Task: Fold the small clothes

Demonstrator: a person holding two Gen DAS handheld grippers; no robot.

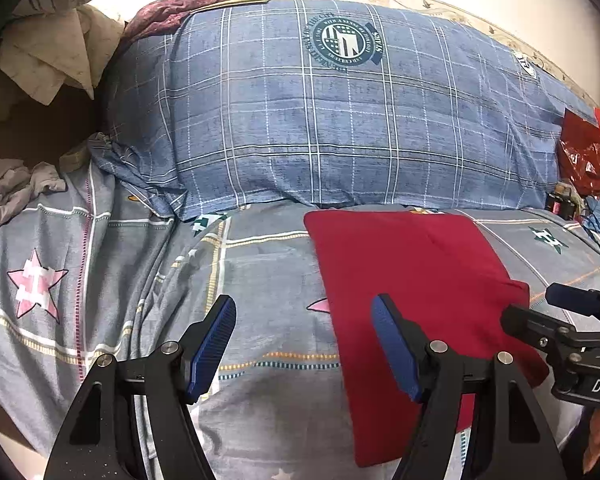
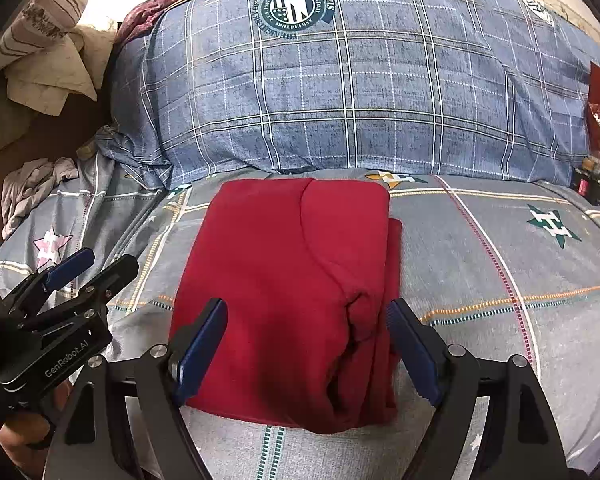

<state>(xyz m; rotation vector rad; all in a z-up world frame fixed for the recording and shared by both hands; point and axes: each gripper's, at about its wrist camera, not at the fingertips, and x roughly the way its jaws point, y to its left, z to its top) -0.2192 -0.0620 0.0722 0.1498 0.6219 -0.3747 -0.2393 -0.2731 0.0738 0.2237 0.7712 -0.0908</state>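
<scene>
A red garment (image 2: 284,296) lies folded into a neat rectangle on the grey patterned bedsheet (image 2: 500,280); the left wrist view shows the same red garment (image 1: 412,288) at centre right. My right gripper (image 2: 306,308) hovers open over its near edge, blue pads either side, nothing pinched. My left gripper (image 1: 304,306) is open above the sheet at the garment's left edge, its right pad (image 1: 392,344) over the red cloth. Each view catches the other gripper at its side: the right gripper (image 1: 568,320) and the left gripper (image 2: 84,270).
A big blue plaid pillow (image 1: 320,120) fills the back of the bed. Crumpled grey cloth (image 1: 12,192) and beige fabric (image 1: 52,56) lie at the left. A red plastic bag (image 1: 588,156) sits at the right. A maroon cloth (image 2: 156,4) rests behind the pillow.
</scene>
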